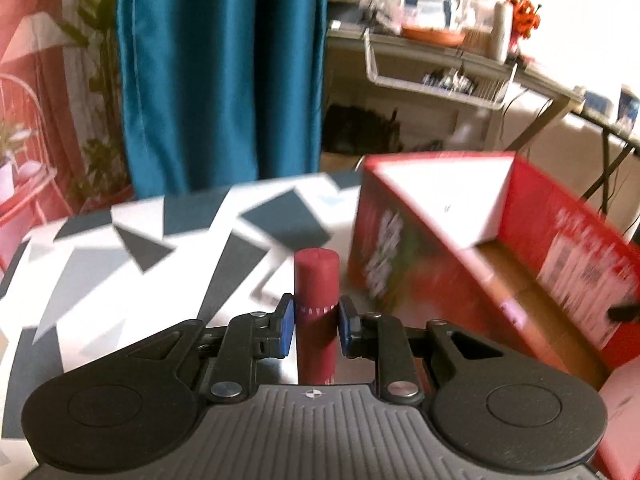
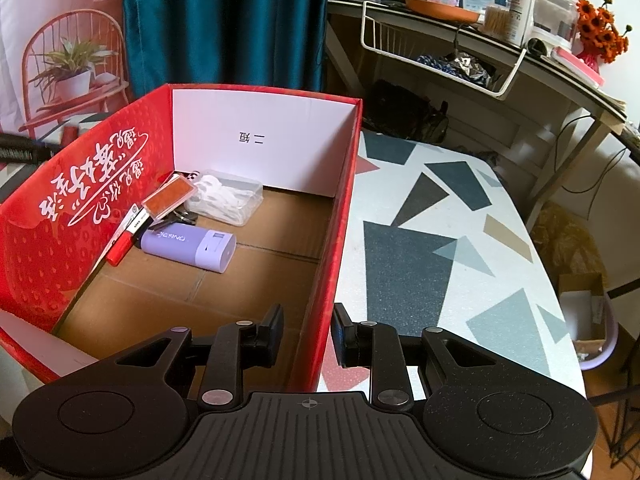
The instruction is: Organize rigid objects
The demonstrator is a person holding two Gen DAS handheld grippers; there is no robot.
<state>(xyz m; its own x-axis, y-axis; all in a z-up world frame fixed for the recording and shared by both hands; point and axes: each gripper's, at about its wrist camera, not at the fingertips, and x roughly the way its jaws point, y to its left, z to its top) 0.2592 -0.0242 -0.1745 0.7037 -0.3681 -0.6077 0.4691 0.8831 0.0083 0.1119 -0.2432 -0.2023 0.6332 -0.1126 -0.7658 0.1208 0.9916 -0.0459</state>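
On the bench (image 2: 440, 216), a top patterned with white, grey, dark teal and a few red angular patches, stands an open red box (image 2: 344, 200) printed with white script, its inner end wall white and its floor plain brown cardboard. In the right wrist view the box fills the left half, and the right gripper (image 2: 307, 334) has its jaws clamped on the box's near right wall at 6 o'clock. Inside, toward 10 o'clock, lie a lilac power bank (image 2: 188, 244), a clear plastic case (image 2: 228, 196), an orange tag (image 2: 168, 198) and a red marker (image 2: 122, 246), all close together against the left wall.

In the left wrist view the left gripper (image 1: 317, 328) has its jaws clamped on a dark red cylinder (image 1: 317, 280), held upright at the centre above the bench, with the box blurred just beside it at 3 o'clock.

Behind the bench hangs a teal curtain (image 2: 224, 28) at 12 o'clock. At 10 o'clock a backdrop shows a red chair with a potted plant (image 2: 72, 68). At 2 o'clock a cluttered desk (image 2: 560, 80) carries a white wire basket (image 2: 432, 52), bottles and orange flowers (image 2: 600, 32).
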